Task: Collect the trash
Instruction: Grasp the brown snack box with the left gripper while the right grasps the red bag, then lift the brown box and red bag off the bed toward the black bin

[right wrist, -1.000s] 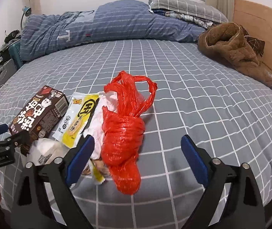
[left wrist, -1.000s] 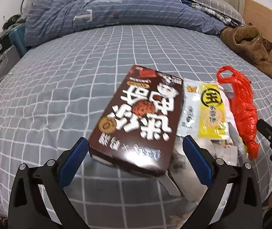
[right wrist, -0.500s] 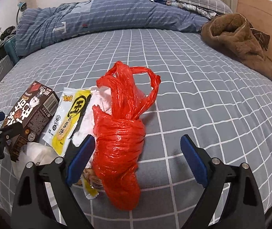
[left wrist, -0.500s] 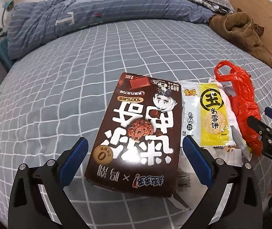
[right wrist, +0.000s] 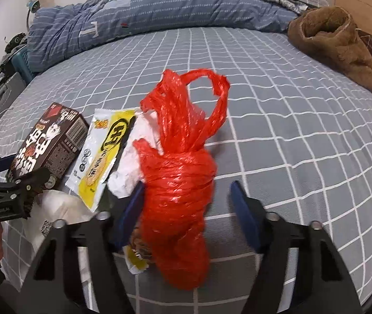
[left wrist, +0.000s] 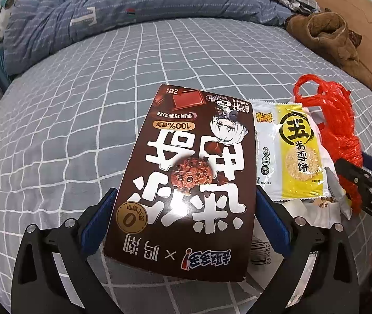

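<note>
Trash crowds the near edge of the grey checked bedsheet (right wrist: 277, 99): brown cardboard biscuit box (left wrist: 186, 172), yellow-white snack wrapper (left wrist: 290, 157), bundled red plastic bag (right wrist: 180, 183). Right and far sheet lie open up to the blue striped quilt (right wrist: 138, 13) and brown fleece garment (right wrist: 342, 44).

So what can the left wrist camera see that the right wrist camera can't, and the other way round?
Only the left wrist view shows the brown snack box's whole printed front, lying between the left gripper's blue pads.

Only the right wrist view shows the whole red plastic bag between the right gripper's closing jaws, one pad not yet touching, and the box's barcode side.

Both show the yellow rice cracker packet, white wrappers, grey checked bedsheet, blue duvet and brown garment.
</note>
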Demonstrator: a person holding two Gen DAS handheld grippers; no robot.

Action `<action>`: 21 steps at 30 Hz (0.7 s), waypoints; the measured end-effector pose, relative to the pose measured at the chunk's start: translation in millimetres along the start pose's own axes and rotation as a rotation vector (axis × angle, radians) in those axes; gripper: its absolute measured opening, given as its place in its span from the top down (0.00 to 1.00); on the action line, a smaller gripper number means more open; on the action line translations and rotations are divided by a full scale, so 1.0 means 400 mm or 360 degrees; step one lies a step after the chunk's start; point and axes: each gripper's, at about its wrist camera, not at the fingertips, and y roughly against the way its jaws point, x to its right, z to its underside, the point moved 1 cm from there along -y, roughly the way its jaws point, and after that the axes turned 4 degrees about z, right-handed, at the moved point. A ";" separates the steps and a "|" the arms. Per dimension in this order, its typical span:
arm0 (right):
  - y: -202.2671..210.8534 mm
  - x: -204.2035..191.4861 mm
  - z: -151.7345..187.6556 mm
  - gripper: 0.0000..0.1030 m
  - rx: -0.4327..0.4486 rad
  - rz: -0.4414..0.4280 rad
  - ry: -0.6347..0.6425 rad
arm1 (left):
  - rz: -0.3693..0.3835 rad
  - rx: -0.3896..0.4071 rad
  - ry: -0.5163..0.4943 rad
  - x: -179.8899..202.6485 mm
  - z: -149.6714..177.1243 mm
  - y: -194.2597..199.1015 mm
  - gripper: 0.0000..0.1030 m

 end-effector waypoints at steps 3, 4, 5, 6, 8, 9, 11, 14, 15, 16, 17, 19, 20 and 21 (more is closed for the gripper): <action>0.003 -0.008 0.000 0.60 0.0015 0.0012 0.0017 | -0.0004 0.0013 0.0004 0.004 0.007 0.004 0.08; 0.003 -0.010 0.001 0.62 0.0015 0.0009 0.0018 | -0.0005 0.0015 0.0008 0.004 0.010 0.005 0.08; 0.005 -0.011 0.001 0.64 0.0019 0.0009 0.0017 | -0.0005 0.0019 0.0013 0.004 0.013 0.007 0.08; 0.006 -0.011 0.001 0.64 0.0025 0.0009 0.0017 | -0.0007 0.0022 0.0021 0.005 0.016 0.010 0.08; 0.011 -0.011 -0.001 0.66 0.0039 0.0017 0.0016 | -0.0014 0.0030 0.0047 0.003 0.019 0.015 0.08; 0.016 -0.010 -0.001 0.66 0.0049 0.0025 0.0014 | -0.0020 0.0034 0.0055 0.005 0.020 0.018 0.08; 0.023 -0.006 -0.005 0.66 0.0066 0.0034 0.0003 | -0.0031 0.0050 0.0074 0.005 0.020 0.027 0.08; 0.034 -0.003 -0.012 0.66 0.0090 0.0038 -0.0005 | -0.0048 0.0077 0.0098 0.005 0.018 0.038 0.08; 0.038 -0.002 -0.013 0.66 0.0097 0.0040 -0.0004 | -0.0053 0.0092 0.0104 0.005 0.018 0.040 0.08; 0.042 -0.002 -0.015 0.66 0.0105 0.0042 -0.0004 | -0.0057 0.0102 0.0109 0.005 0.017 0.039 0.08; 0.045 -0.003 -0.016 0.66 0.0112 0.0042 -0.0003 | -0.0063 0.0120 0.0119 0.005 0.017 0.040 0.08; 0.055 -0.003 -0.020 0.66 0.0133 0.0053 0.0001 | -0.0069 0.0144 0.0139 0.004 0.016 0.038 0.08; 0.060 -0.004 -0.021 0.66 0.0143 0.0057 0.0004 | -0.0069 0.0152 0.0146 0.005 0.013 0.036 0.08; 0.063 -0.005 -0.023 0.66 0.0150 0.0058 0.0005 | -0.0070 0.0173 0.0161 0.005 0.014 0.038 0.08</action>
